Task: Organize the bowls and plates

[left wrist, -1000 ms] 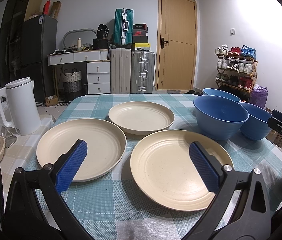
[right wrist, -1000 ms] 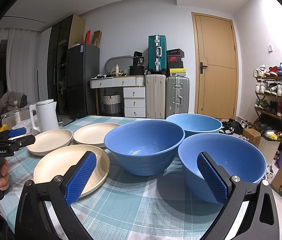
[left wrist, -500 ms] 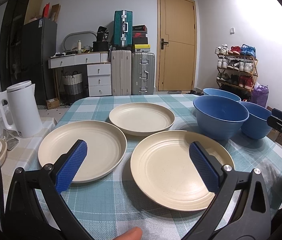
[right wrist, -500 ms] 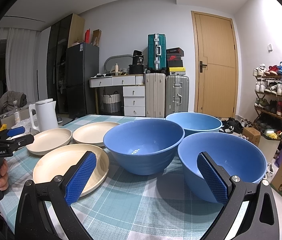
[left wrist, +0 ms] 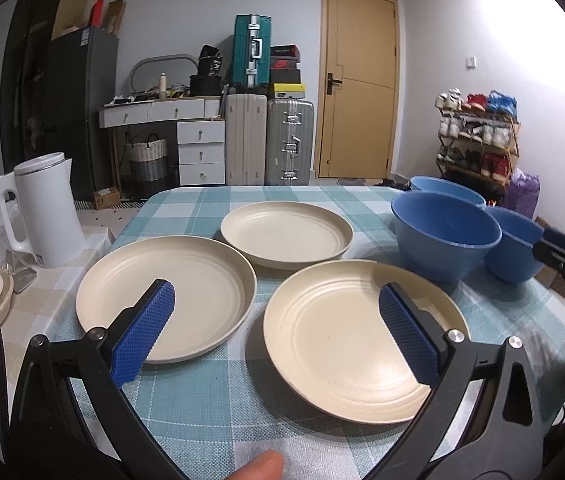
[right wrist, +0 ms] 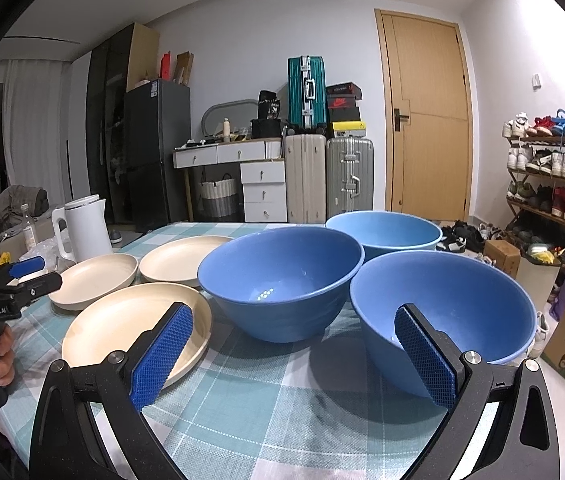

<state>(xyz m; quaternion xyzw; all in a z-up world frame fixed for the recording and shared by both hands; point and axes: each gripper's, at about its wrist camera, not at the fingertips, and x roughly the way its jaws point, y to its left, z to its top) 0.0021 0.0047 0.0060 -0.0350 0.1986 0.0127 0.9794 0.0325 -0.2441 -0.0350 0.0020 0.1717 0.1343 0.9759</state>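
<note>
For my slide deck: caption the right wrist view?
Open right tool faces three blue bowls and three cream plates on a checked tablecloth.

Evenly lit from overhead, indoor white light. Soft shadows under the bowls (right wrist: 282, 284) on the tablecloth (right wrist: 266, 400); faint glare on the near plate (left wrist: 362, 340). Sharp centre, strong fisheye bending, black vignette at corners.

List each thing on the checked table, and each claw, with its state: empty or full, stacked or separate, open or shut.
Left claw: open, empty.
Right claw: open, empty.
Three cream plates: empty, separate, lying flat.
Three blue bowls: upright, empty, unstacked.
Door: shut.
White kettle: upright, beside the table.
</note>
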